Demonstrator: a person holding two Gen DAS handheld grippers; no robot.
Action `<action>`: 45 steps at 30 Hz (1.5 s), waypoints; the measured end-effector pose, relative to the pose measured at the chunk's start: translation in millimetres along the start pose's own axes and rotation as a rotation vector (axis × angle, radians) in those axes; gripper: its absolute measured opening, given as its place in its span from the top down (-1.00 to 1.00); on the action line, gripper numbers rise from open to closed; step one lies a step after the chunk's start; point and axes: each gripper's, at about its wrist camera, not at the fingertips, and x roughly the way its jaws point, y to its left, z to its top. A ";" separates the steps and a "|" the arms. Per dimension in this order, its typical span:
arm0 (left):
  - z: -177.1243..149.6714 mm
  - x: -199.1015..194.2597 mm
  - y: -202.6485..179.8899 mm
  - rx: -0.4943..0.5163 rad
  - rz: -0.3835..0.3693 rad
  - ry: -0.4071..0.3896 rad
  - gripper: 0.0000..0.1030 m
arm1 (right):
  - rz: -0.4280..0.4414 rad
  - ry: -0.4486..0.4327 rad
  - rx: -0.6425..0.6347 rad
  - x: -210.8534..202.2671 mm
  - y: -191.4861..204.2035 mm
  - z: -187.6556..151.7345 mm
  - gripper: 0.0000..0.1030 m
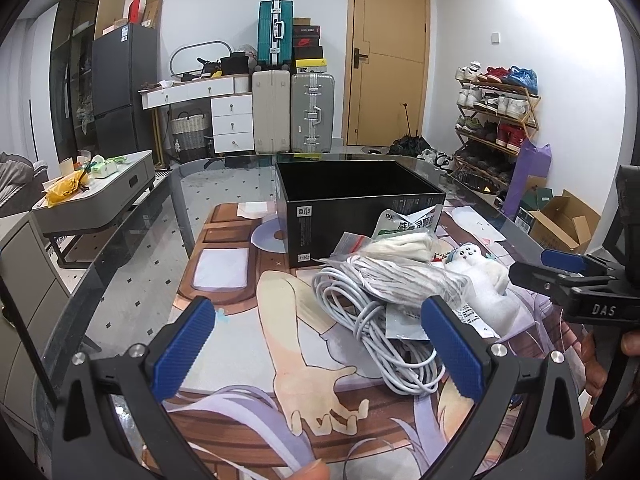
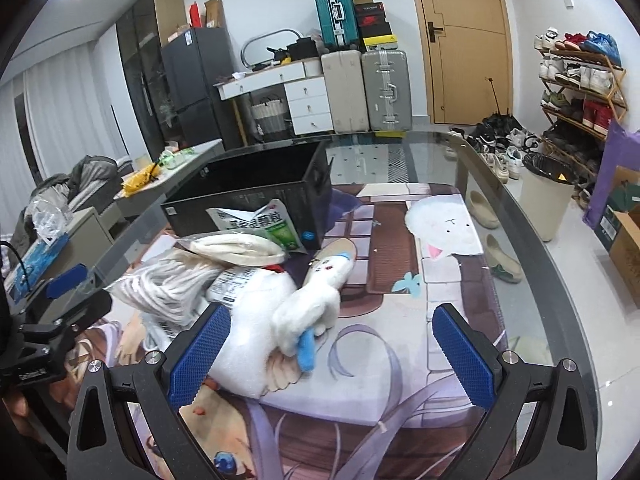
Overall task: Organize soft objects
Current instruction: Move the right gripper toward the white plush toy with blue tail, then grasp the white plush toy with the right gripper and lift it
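A pile of soft things lies on the printed mat in front of an open black box (image 1: 360, 200) (image 2: 256, 188). It holds a coil of white cable (image 1: 384, 336), a bagged white rope bundle (image 1: 400, 276) (image 2: 168, 288), a bagged cream cloth (image 1: 400, 246) (image 2: 236, 248), a green and white packet (image 1: 412, 220) (image 2: 264, 222) and a white plush toy (image 1: 484, 280) (image 2: 308, 304). My left gripper (image 1: 320, 344) is open, just before the cable coil. My right gripper (image 2: 332, 348) is open, its fingers on either side of the plush toy's near end.
The mat (image 1: 248, 320) covers a glass table (image 2: 540, 240). A low grey table (image 1: 100, 188) stands to the left. Suitcases (image 1: 312, 112), white drawers (image 1: 232, 120), a door and a shoe rack (image 1: 496, 116) line the back. A bin (image 2: 548, 196) stands right of the table.
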 end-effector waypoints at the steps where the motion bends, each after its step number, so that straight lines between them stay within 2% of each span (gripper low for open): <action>1: 0.8 -0.6 -0.4 0.003 0.001 0.001 -1.00 | -0.011 0.000 -0.002 0.5 0.1 0.3 -0.99; 11: 7.7 -2.6 0.5 -0.006 -0.026 0.005 -1.00 | -0.092 0.067 -0.010 16.4 -6.2 5.0 -0.99; 26: 17.4 -2.6 0.4 -0.004 -0.040 0.007 -1.00 | -0.071 0.179 0.019 53.7 -8.6 13.8 -0.98; 28: 19.0 -0.8 -1.0 0.000 -0.041 0.010 -1.00 | -0.060 0.187 0.015 56.8 -8.2 14.8 -0.87; 32: 20.4 2.6 -3.2 0.005 -0.043 0.016 -1.00 | -0.031 0.227 0.017 68.1 -8.4 14.8 -0.39; 37: 21.7 7.3 -4.5 0.008 -0.039 0.027 -1.00 | -0.029 0.229 -0.013 74.0 -2.4 15.7 -0.33; 40: 23.0 11.0 -5.2 0.005 -0.042 0.036 -1.00 | -0.033 0.231 -0.023 76.7 -1.6 17.2 -0.19; 43: 23.7 12.1 -7.4 0.006 -0.048 0.042 -1.00 | -0.017 0.231 -0.034 75.7 -0.1 17.1 -0.01; 44: 24.5 12.6 -8.6 0.009 -0.051 0.045 -1.00 | -0.012 0.231 -0.036 75.3 0.3 16.7 0.09; 45: 24.6 13.1 -9.2 0.009 -0.054 0.046 -1.00 | -0.003 0.232 -0.038 74.4 0.8 16.3 0.27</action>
